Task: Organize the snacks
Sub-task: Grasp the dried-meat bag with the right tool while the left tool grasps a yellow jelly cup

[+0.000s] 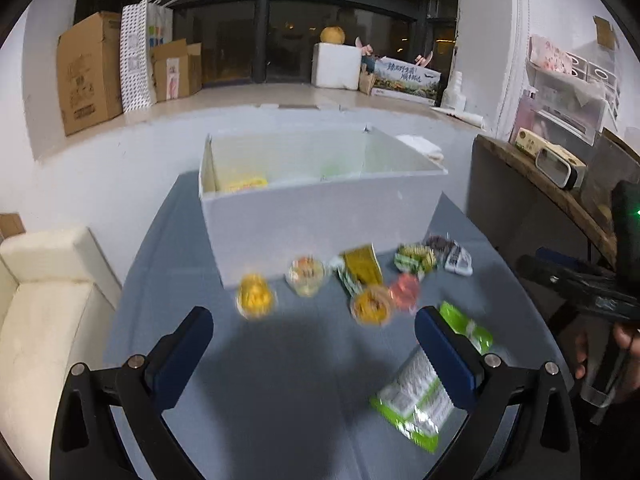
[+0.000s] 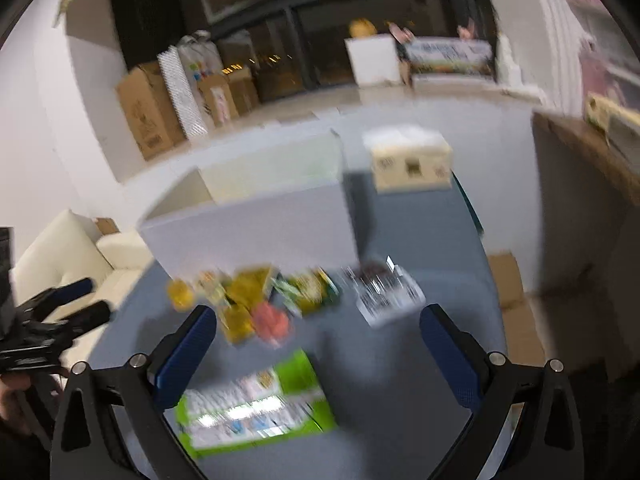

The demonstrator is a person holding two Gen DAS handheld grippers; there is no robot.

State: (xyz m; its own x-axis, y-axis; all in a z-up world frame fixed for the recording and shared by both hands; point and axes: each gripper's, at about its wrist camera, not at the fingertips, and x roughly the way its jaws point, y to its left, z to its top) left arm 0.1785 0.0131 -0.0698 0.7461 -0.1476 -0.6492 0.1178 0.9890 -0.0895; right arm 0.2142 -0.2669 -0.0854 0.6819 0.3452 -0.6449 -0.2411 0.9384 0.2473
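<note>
Since most snacks (image 1: 360, 280) sit loose on grey table (image 1: 260, 400) in front of white box (image 1: 320, 216), you're barely started: only yellow packet (image 1: 246, 184) in box's left compartment, maybe something green in middle one, too blurry to call. Cups, wrappers, green bags (image 1: 416, 400) all left to sort. Your left claw (image 1: 314, 360) wide open, empty, angled down over bare table near bags. Right claw (image 2: 318, 360) same, gaping, nothing held, hovering above green bag (image 2: 256, 396).
</note>
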